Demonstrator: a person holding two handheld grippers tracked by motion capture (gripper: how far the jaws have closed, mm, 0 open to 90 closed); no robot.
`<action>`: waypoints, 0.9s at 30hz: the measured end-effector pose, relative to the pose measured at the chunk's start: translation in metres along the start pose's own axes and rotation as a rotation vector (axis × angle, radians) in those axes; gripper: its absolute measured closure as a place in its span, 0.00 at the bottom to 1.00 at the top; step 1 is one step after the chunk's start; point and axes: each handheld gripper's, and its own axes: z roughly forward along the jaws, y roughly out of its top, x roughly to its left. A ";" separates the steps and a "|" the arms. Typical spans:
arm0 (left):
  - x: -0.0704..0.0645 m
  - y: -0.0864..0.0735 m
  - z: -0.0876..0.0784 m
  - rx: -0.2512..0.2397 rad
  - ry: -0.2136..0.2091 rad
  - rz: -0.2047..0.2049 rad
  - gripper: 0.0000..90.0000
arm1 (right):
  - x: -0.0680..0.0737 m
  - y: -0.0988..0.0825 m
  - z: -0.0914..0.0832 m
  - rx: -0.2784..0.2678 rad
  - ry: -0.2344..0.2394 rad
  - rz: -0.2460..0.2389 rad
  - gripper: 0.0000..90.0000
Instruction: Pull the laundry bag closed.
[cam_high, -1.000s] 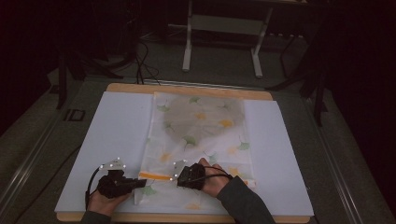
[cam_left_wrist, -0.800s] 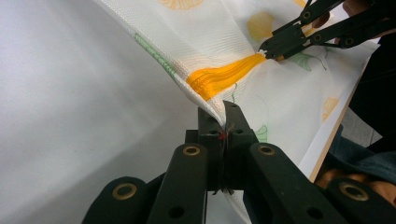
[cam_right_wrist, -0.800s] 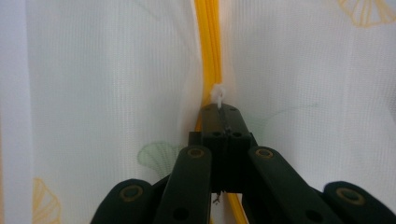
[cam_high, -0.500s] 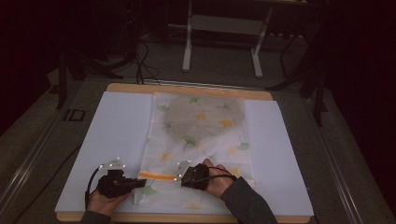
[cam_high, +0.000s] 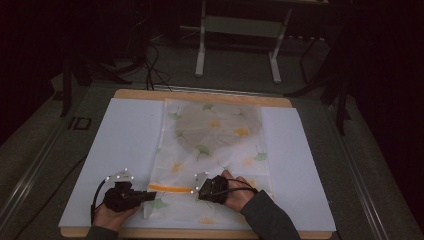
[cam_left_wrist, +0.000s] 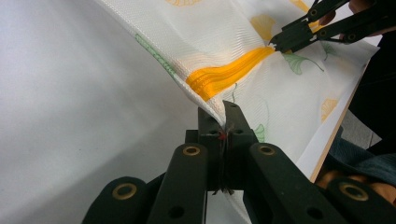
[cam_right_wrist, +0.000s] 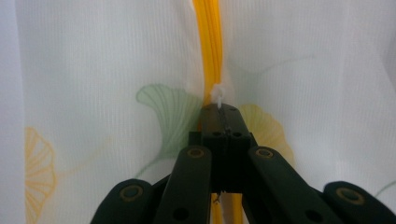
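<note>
High view: mesh bag (cam_high: 212, 145) flat on white table (cam_high: 125, 145). Left gripper (cam_left_wrist: 223, 122) clamped on bag edge beside orange zipper (cam_left_wrist: 229, 74). Right gripper (cam_right_wrist: 220, 112) pinched shut on white zipper pull (cam_right_wrist: 217, 93).

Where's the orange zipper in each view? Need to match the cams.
High view: orange zipper, a short strip low centre, running between the left gripper and right gripper.
Left gripper view: centre, slanting from above its own shut jaws up-right to the other gripper.
Right gripper view: vertical band at top centre, running down into its own shut jaws.
Shared landmark: green ginkgo leaf print beside the zipper.
</note>
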 end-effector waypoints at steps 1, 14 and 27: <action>0.000 0.000 0.000 0.001 0.000 0.000 0.99 | 0.000 -0.001 0.000 0.001 -0.001 0.002 1.00; 0.000 0.000 0.000 -0.001 -0.001 -0.002 0.99 | -0.001 -0.009 -0.004 0.002 -0.004 0.011 1.00; 0.001 0.000 -0.001 -0.002 0.001 -0.003 0.99 | -0.002 -0.018 -0.007 0.011 -0.021 0.022 1.00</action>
